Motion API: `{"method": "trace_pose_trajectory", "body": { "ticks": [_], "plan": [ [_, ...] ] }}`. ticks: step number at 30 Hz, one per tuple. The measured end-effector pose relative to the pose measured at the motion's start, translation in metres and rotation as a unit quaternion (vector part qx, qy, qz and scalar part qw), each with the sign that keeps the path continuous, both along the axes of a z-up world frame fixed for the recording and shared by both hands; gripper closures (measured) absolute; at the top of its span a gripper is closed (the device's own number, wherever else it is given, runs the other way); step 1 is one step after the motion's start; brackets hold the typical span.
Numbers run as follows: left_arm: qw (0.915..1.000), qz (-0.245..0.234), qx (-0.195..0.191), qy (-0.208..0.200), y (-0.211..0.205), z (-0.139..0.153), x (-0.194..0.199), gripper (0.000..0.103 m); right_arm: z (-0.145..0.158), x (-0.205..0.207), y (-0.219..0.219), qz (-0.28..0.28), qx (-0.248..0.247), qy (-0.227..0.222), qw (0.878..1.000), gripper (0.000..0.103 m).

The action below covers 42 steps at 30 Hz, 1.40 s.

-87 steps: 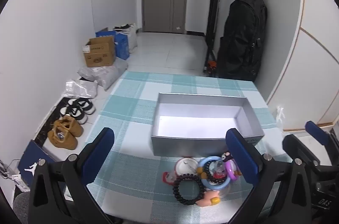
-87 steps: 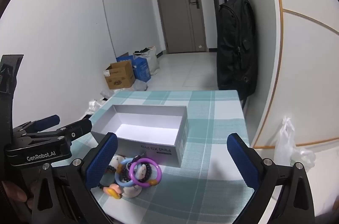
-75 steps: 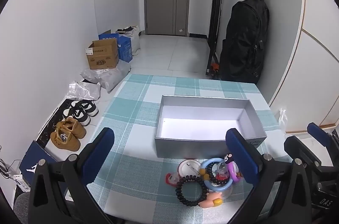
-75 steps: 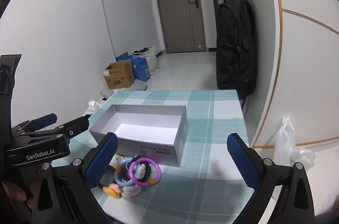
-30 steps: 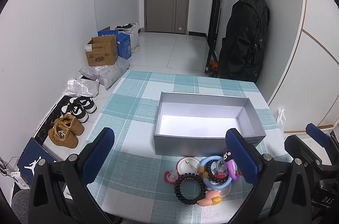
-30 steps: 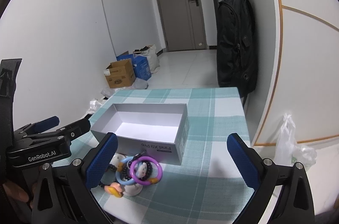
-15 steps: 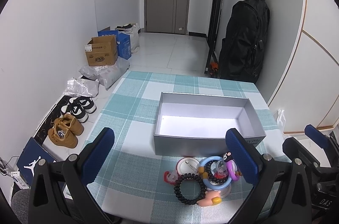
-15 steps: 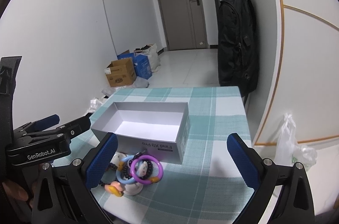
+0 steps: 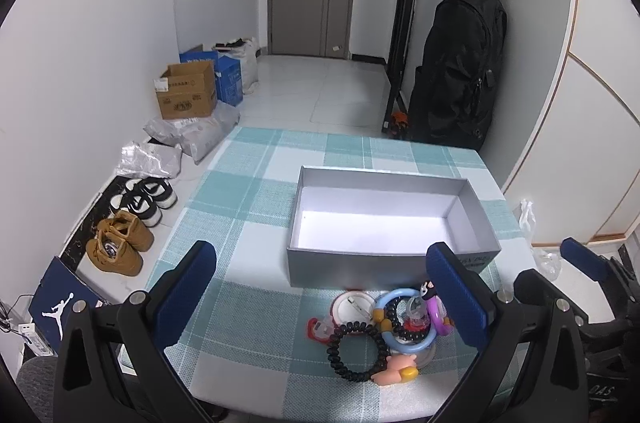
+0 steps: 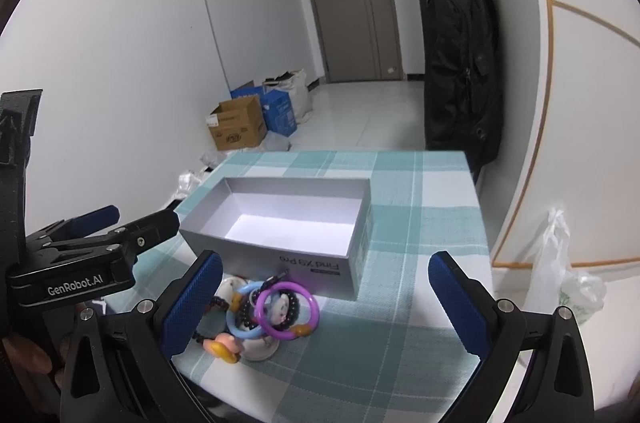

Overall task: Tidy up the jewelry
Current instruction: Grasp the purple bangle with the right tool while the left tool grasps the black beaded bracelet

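Observation:
A pile of jewelry lies on the checked tablecloth in front of an empty grey box. It holds a black coil band, a blue ring, a purple ring, a white round badge and a peach charm. My left gripper is open, above the near table edge, with the pile between its fingers. My right gripper is open to the pile's right; it also shows in the left wrist view.
The table stands close to the wall on the right. On the floor to the left lie shoes, bags and cardboard boxes. A black backpack hangs beyond the table's far edge.
Both grippers have drifted only slightly; the views shift a little. The jewelry and the box have not moved.

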State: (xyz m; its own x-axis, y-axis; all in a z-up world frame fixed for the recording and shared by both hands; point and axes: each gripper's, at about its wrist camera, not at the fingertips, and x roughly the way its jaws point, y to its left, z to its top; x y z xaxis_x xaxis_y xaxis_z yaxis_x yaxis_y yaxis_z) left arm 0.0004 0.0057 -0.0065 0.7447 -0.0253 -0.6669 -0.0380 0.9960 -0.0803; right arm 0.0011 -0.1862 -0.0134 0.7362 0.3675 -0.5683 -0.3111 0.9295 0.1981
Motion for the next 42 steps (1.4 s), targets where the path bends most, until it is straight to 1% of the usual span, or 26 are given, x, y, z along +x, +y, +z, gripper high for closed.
{"method": "trace_pose_trajectory", "body": {
  "ticks": [1,4,8,10,13,16,17,18,19,22,28,29,30,32,35,39,42],
  "plan": [
    [0.9998,-0.009,-0.012,0.013,0.002,-0.003,0.002,0.001,-0.002,0.002,0.000,0.002,0.002,0.007,1.000,0.000],
    [0.9992,-0.015,-0.020,0.032,0.008,-0.008,0.005,0.001,-0.012,0.010,0.001,0.021,0.018,0.046,0.999,0.000],
    [0.9980,-0.021,-0.041,0.044,0.020,-0.011,0.007,0.001,-0.031,0.020,0.005,0.034,0.030,0.103,0.994,0.004],
    [0.9976,-0.018,-0.047,0.048,0.027,-0.012,0.008,0.001,-0.039,0.025,0.008,0.044,0.035,0.124,0.991,0.005],
    [0.9976,-0.013,-0.044,0.052,0.035,-0.015,0.010,0.001,-0.046,0.028,0.014,0.058,0.032,0.140,0.988,0.007],
    [0.9967,-0.016,-0.048,0.063,0.040,-0.021,0.013,0.001,-0.055,0.034,0.022,0.073,0.025,0.158,0.984,0.016],
    [0.9960,-0.019,-0.052,0.070,0.042,-0.024,0.014,0.001,-0.057,0.036,0.024,0.076,0.024,0.164,0.983,0.021],
    [0.9952,-0.023,-0.056,0.077,0.042,-0.027,0.016,0.001,-0.060,0.037,0.026,0.079,0.023,0.170,0.982,0.025],
    [0.9945,-0.026,-0.058,0.083,0.043,-0.030,0.016,0.001,-0.063,0.039,0.028,0.082,0.021,0.176,0.981,0.025],
    [0.9922,-0.037,-0.061,0.102,0.043,-0.036,0.018,0.001,-0.066,0.042,0.029,0.082,0.020,0.180,0.980,0.028],
    [0.9885,-0.056,-0.067,0.124,0.040,-0.041,0.016,0.001,-0.066,0.048,0.031,0.091,0.023,0.181,0.979,0.039],
    [0.9879,-0.058,-0.069,0.127,0.040,-0.041,0.016,0.001,-0.067,0.049,0.032,0.095,0.021,0.179,0.979,0.041],
    [0.9875,-0.059,-0.069,0.128,0.041,-0.041,0.016,0.001,-0.067,0.049,0.034,0.096,0.016,0.176,0.980,0.048],
    [0.9872,-0.059,-0.066,0.132,0.042,-0.043,0.016,0.001,-0.066,0.051,0.037,0.106,0.017,0.176,0.979,0.052],
    [0.9870,-0.059,-0.063,0.135,0.043,-0.044,0.017,0.001,-0.065,0.050,0.039,0.109,0.013,0.174,0.979,0.053],
    [0.9864,-0.057,-0.062,0.141,0.044,-0.048,0.018,0.001,-0.064,0.051,0.037,0.108,0.022,0.177,0.978,0.055],
    [0.9861,-0.057,-0.060,0.144,0.045,-0.049,0.017,0.001,-0.062,0.049,0.036,0.110,0.029,0.169,0.979,0.056]
  ]
}}
